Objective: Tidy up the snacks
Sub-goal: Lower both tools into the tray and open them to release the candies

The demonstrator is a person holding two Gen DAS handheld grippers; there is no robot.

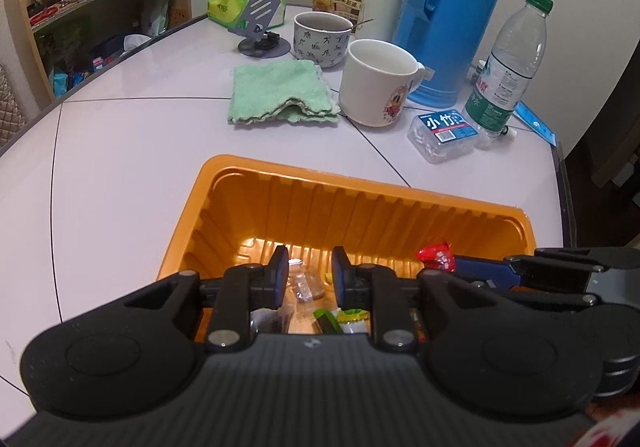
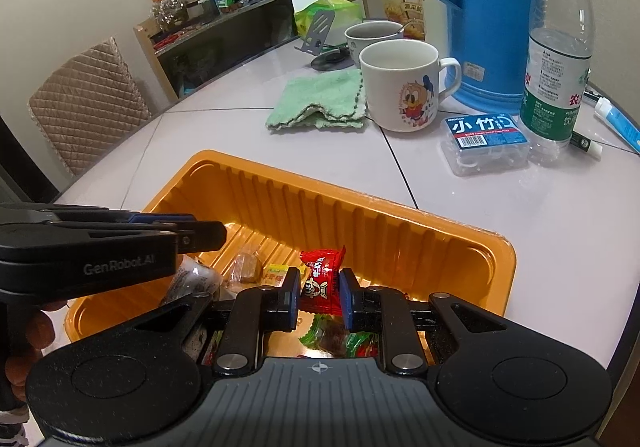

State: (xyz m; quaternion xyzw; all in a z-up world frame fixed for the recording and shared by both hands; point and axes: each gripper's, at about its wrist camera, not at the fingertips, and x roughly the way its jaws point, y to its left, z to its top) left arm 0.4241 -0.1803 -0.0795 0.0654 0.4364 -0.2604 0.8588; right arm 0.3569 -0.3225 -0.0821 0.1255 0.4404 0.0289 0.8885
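Note:
An orange plastic tray [image 1: 360, 183] [image 2: 320, 183] sits on the pale table with several wrapped snacks in its near end. My right gripper [image 2: 320, 299] hangs over the tray, shut on a red wrapped candy [image 2: 320, 267] pinched between its blue pads. That red candy [image 1: 436, 255] also shows at the right gripper's tip [image 1: 460, 267] in the left wrist view. My left gripper [image 1: 310, 275] is over the tray's left part with its jaws shut and nothing clearly held. A clear-wrapped sweet [image 1: 304, 285] lies below its pads. From the right wrist view the left gripper [image 2: 216, 237] enters from the left.
Behind the tray lie a green cloth [image 1: 280, 91], a white cartoon mug [image 1: 380, 83], a patterned bowl [image 1: 322, 39], a blue thermos [image 1: 456, 15], a water bottle [image 1: 508, 67] and a clear floss box [image 1: 442, 135]. A quilted chair [image 2: 84, 103] stands at the left.

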